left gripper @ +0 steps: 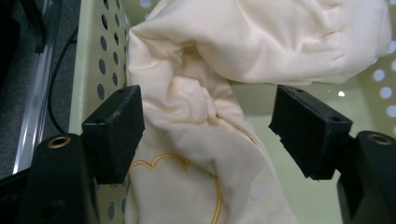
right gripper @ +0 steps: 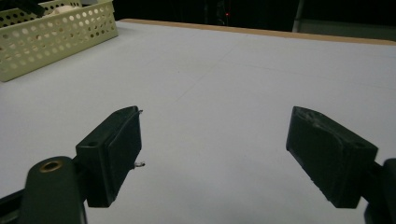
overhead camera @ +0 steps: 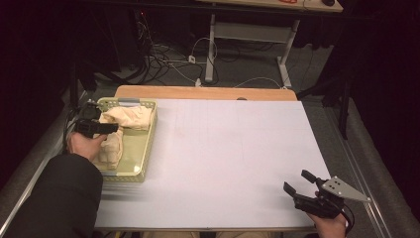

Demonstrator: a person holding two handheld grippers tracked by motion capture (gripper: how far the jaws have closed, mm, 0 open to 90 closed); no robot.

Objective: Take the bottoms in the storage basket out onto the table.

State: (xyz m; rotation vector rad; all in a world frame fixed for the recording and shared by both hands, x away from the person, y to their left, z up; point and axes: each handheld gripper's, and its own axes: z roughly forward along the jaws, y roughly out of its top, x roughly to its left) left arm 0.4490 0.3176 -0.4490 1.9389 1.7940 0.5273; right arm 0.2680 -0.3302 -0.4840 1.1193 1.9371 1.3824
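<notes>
1. Right gripper (overhead camera: 297,183) sits at the near right corner of the desk (overhead camera: 233,158), held by a hand at the bottom edge. Its fingers (right gripper: 112,154) are spread wide and released, with nothing between them; bare white surface lies under and ahead of them.
2. Open room: from the right gripper across to the basket, the white desk surface is unobstructed. The near edge and right edge run close to the right gripper.
3. Left gripper (overhead camera: 101,128) is at the left edge of the desk, over the pale green perforated basket (overhead camera: 143,148); a dark sleeve (overhead camera: 54,198) comes in from the near left corner.
4. Left fingers (left gripper: 116,130) stand released, wide apart. In the left gripper view the cream garment (left gripper: 196,140) lies between them; the left pad is just beside or touching the cloth, the right pad clear of it, so no grip is made.
5. The cream garment lies bunched inside the basket, one fold toward the far end, another along the near left wall. It bears a yellow embroidered outline and white snap studs.
6. The basket's right wall borders open desk; its left wall is at the desk's left edge.
7. Far edge: a wooden strip (overhead camera: 208,92) shows beyond the white surface, with floor cables (overhead camera: 173,59) and another table's legs behind.
</notes>
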